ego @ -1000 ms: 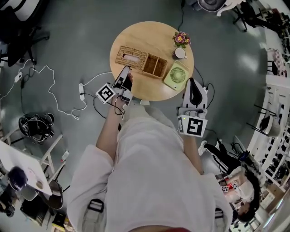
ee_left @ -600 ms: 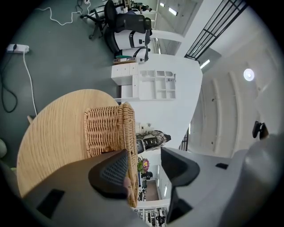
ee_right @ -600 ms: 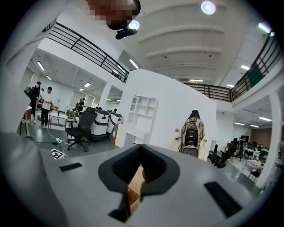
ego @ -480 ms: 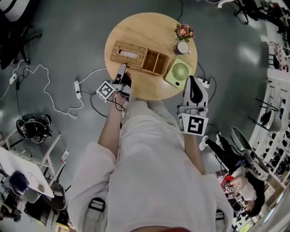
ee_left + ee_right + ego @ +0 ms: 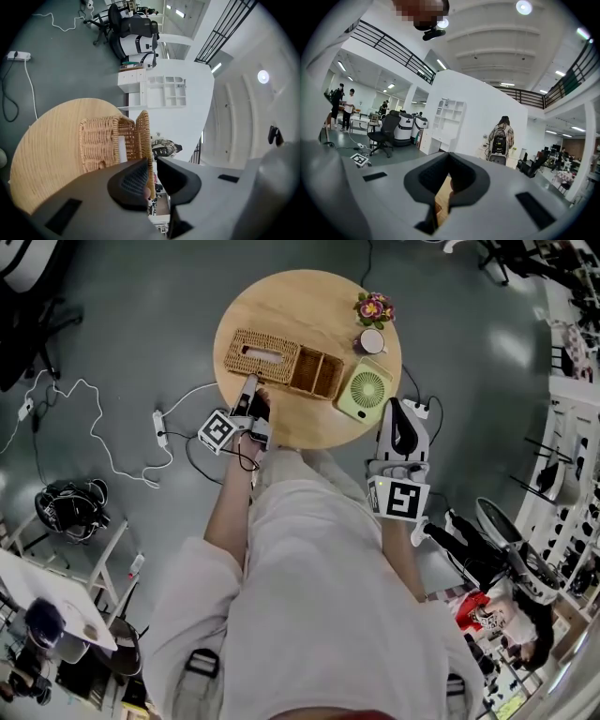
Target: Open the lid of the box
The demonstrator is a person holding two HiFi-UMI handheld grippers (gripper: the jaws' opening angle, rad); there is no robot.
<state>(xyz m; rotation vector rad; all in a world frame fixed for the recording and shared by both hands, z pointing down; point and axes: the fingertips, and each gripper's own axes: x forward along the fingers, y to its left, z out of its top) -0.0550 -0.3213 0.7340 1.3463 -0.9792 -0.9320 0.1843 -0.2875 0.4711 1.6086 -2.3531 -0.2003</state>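
A wicker box (image 5: pixel 265 354) with its lid on lies at the left of the round wooden table (image 5: pixel 300 296). My left gripper (image 5: pixel 250 383) is level at the box's near end. In the left gripper view the lid's thin woven edge (image 5: pixel 144 131) runs between the jaws of my left gripper (image 5: pixel 149 161), above the box body (image 5: pixel 98 145). The jaws have just been closing. One pad touches the edge and a sliver of gap shows at the other. My right gripper (image 5: pixel 396 409) hangs off the table's near right rim, and in its own view my right gripper (image 5: pixel 449 155) is shut on nothing.
An open wooden two-compartment tray (image 5: pixel 317 373) adjoins the wicker box. A green fan (image 5: pixel 367 393), a cup (image 5: pixel 372 342) and a small flower pot (image 5: pixel 374 307) stand to the right. A power strip (image 5: pixel 159 427) with cables lies on the floor at the left.
The left gripper has sunk a little and stays at the box's near end. The right gripper has dropped slightly beside the table. The box and the other objects have not moved.
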